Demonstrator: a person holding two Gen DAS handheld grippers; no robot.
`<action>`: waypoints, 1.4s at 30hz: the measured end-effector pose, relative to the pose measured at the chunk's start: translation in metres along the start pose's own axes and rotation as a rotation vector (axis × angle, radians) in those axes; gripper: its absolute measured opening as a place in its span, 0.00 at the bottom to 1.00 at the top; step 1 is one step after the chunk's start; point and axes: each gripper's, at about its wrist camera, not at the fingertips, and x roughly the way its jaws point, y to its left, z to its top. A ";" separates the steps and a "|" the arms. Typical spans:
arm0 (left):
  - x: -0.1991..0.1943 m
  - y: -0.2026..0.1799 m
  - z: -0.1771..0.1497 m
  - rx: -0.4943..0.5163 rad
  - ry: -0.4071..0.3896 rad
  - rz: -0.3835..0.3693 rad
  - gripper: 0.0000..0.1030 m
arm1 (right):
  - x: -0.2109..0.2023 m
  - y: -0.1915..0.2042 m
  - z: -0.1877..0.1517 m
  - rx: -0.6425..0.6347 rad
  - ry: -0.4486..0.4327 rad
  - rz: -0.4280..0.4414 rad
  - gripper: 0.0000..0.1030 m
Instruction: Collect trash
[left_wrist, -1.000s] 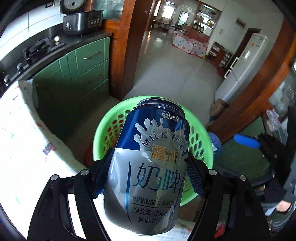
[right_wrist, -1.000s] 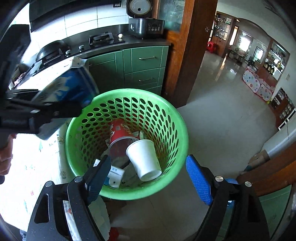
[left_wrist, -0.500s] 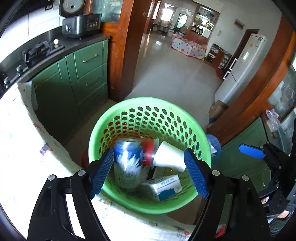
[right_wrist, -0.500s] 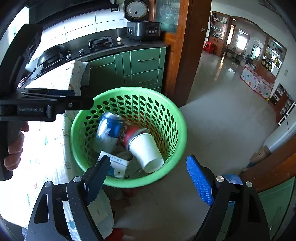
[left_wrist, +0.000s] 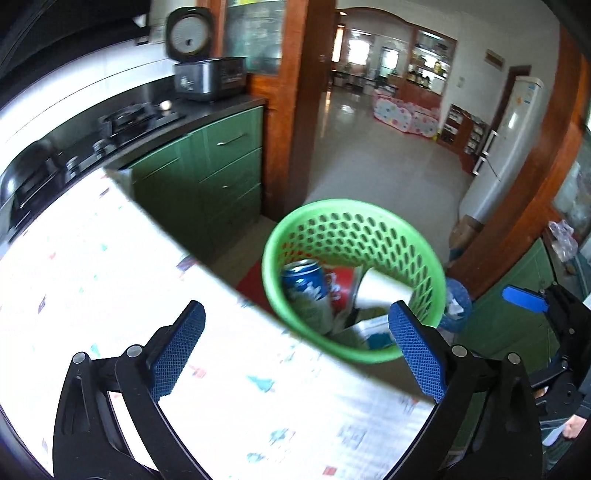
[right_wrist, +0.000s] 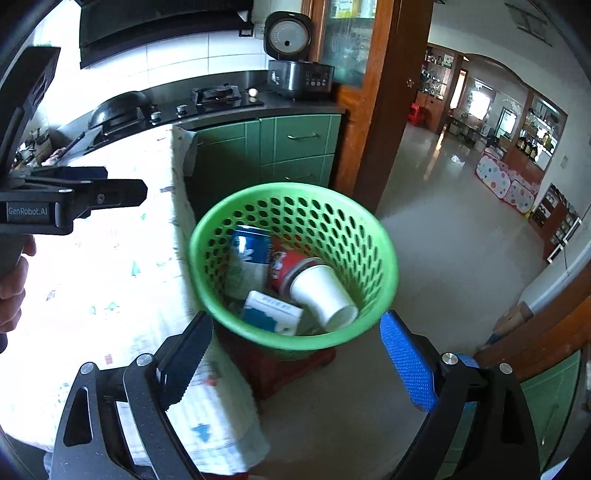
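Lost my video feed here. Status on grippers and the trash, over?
Left gripper and right gripper open, empty, jaws just widened. Blue can in green basket with white cup. Nothing blocking.

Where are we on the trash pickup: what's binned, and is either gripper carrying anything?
Binned: blue milk-beer can, red cup, white paper cup and small carton lie in the green basket. Left gripper and right gripper are open and empty. No trash shows on the visible tablecloth.
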 end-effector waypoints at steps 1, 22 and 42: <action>-0.006 0.006 -0.004 -0.011 -0.006 0.009 0.95 | -0.003 0.005 -0.001 0.001 -0.005 0.007 0.87; -0.098 0.083 -0.083 -0.194 -0.087 0.213 0.95 | -0.045 0.067 -0.019 0.082 -0.059 0.115 0.91; -0.140 0.072 -0.126 -0.167 -0.156 0.427 0.95 | -0.061 0.091 -0.029 0.103 -0.087 0.112 0.91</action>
